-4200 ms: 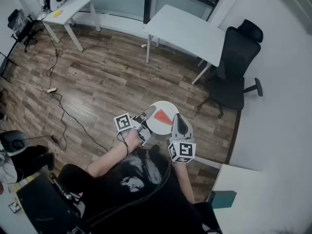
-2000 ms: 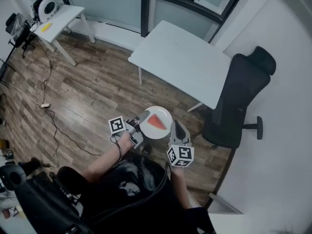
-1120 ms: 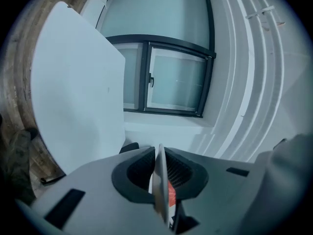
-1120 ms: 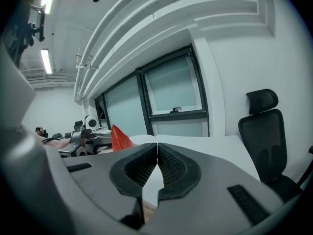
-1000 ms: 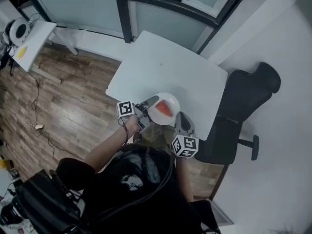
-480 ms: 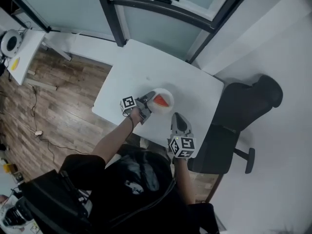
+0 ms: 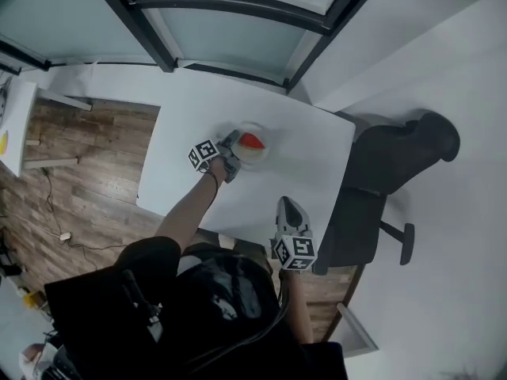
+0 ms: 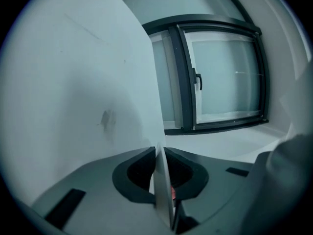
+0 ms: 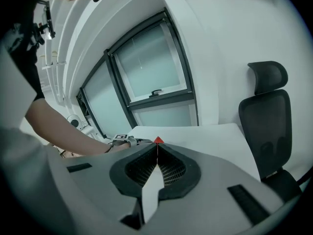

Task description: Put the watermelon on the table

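Observation:
A red watermelon slice (image 7: 252, 141) lies on a small white plate (image 7: 262, 154), which is over the far middle of the white table (image 7: 305, 161). My left gripper (image 7: 231, 143) is shut on the plate's left rim. In the left gripper view the plate (image 8: 162, 190) shows edge-on between the shut jaws, with a bit of red watermelon (image 8: 173, 194) beside it. I cannot tell whether the plate rests on the table. My right gripper (image 7: 287, 205) hangs shut and empty over the table's near edge. In the right gripper view its tips (image 9: 157, 147) meet, and the watermelon (image 9: 158, 140) peeks just above them.
A black office chair (image 7: 384, 172) stands close at the table's right side. A dark-framed window (image 7: 230, 14) and a white wall run behind the table. Wood floor (image 7: 71, 165) lies to the left, with another white table (image 7: 12, 125) at the left edge.
I have walked up to the white table. The left gripper has carried the plate with the watermelon from in front of my body out over the tabletop. The right gripper stayed shut near me.

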`<state>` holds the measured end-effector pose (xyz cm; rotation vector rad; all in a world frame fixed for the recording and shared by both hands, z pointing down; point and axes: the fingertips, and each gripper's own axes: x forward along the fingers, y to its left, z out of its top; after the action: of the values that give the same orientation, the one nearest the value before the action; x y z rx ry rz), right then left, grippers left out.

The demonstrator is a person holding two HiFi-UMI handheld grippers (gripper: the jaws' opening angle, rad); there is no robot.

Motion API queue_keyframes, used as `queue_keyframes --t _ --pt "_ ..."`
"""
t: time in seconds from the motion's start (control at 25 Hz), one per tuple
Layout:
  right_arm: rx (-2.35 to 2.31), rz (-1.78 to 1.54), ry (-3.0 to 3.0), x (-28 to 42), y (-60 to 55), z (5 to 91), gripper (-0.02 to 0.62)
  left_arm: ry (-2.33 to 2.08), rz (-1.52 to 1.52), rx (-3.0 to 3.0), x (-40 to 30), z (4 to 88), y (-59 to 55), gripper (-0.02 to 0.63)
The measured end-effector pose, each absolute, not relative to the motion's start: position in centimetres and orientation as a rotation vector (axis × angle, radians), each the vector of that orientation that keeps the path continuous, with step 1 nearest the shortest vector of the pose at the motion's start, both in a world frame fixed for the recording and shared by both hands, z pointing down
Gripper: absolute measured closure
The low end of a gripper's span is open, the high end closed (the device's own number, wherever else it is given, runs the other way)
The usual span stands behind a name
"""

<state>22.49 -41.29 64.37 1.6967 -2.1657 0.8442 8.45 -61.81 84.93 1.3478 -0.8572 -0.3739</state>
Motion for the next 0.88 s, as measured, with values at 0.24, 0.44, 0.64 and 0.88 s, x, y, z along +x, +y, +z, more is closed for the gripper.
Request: queue_keyframes --t 0.24,0.44,0.64,0.88 --pt "1.717 0.876 -2.128 23.9 -41.7 65.0 0.583 -1.046 -0.065 1.420 8.1 87.0 -62.4 0.563" --pt "1.663 0.862 -2.176 22.4 -43.1 65.1 0.583 -1.206 0.172 1.585 7.5 85.6 -62.6 0.551" --pt "1.622 0.817 -2.203 21.1 -43.9 65.1 0.583 -1.352 0.463 1.794 6.3 84.3 -62.3 0.529" --pt "1.598 0.783 -2.231 19.8 -44.4 64.3 0.583 -1.339 0.863 2.113 5.5 84.5 -61.2 0.508"
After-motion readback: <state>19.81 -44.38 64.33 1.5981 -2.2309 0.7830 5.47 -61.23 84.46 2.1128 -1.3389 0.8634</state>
